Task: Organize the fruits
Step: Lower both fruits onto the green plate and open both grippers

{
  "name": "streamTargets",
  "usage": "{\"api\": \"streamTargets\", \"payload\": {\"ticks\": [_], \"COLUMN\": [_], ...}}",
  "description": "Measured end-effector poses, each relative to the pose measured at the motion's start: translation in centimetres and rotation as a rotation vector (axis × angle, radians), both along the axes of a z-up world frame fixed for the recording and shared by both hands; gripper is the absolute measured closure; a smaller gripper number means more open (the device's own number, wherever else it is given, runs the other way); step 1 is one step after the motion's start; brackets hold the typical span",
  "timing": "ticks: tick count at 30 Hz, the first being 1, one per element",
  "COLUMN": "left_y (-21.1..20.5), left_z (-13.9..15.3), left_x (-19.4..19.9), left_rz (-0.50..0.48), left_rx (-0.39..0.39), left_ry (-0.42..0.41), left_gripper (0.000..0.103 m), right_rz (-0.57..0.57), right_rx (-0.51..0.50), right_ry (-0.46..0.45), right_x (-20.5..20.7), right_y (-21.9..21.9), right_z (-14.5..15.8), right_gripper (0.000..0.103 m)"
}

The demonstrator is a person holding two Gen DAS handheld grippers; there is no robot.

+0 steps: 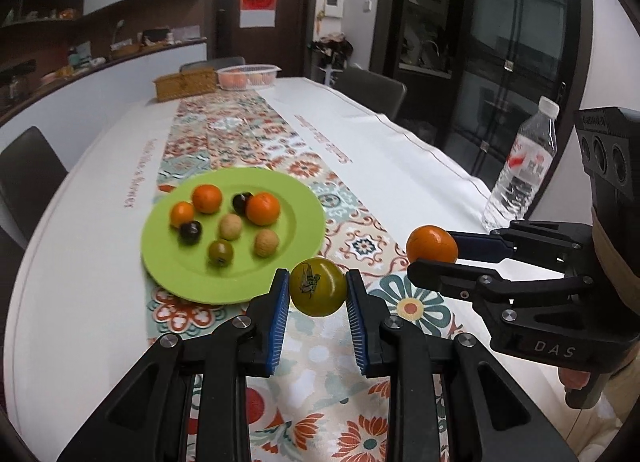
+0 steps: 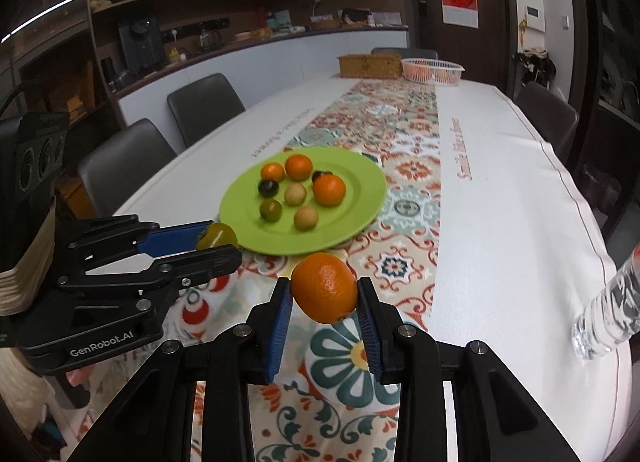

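Note:
My left gripper is shut on a green tomato and holds it above the runner, just off the near right rim of the green plate. My right gripper is shut on an orange, held above the runner in front of the plate. Each gripper shows in the other's view: the right one with its orange, the left one with its tomato. The plate holds several small fruits: oranges, dark plums, pale round fruits and a green tomato.
A water bottle stands at the right table edge and shows in the right wrist view. A wicker box and a white basket of oranges sit at the far end. Chairs line both sides.

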State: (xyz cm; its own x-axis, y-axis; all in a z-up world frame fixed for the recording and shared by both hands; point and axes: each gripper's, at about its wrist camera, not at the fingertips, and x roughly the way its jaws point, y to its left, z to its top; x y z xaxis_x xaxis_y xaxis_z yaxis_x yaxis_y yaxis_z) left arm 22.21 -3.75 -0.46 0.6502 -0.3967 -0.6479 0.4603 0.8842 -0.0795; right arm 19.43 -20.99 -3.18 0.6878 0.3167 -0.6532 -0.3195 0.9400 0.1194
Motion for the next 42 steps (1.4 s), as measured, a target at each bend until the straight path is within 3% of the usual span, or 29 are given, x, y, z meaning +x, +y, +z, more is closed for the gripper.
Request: {"api": "streamTargets", "payload": {"ticks": [9, 22, 42], "left_y": [2.4, 4.9, 6.1], "left_z": [1.7, 1.8, -3.4], "left_x": [0.1, 3.3, 11.0], "left_rz": [0.079, 0.142, 0.142], "left_rx": [-0.007, 0.002, 0.057], "left_ry": [-0.048, -0.067, 0.04], "left_gripper": [0.075, 0.075, 0.075], "right_rz": [0.014, -0.003, -0.043], "right_rx": [0.003, -0.015, -0.079], "right_ry": [-0.057, -0.063, 0.069], "right_x": [0.8, 4.1, 11.6], "right_y": [1.5, 3.6, 4.5], "right_z": [1.9, 2.0, -2.7], "right_gripper": [0.069, 0.069, 0.069]}}
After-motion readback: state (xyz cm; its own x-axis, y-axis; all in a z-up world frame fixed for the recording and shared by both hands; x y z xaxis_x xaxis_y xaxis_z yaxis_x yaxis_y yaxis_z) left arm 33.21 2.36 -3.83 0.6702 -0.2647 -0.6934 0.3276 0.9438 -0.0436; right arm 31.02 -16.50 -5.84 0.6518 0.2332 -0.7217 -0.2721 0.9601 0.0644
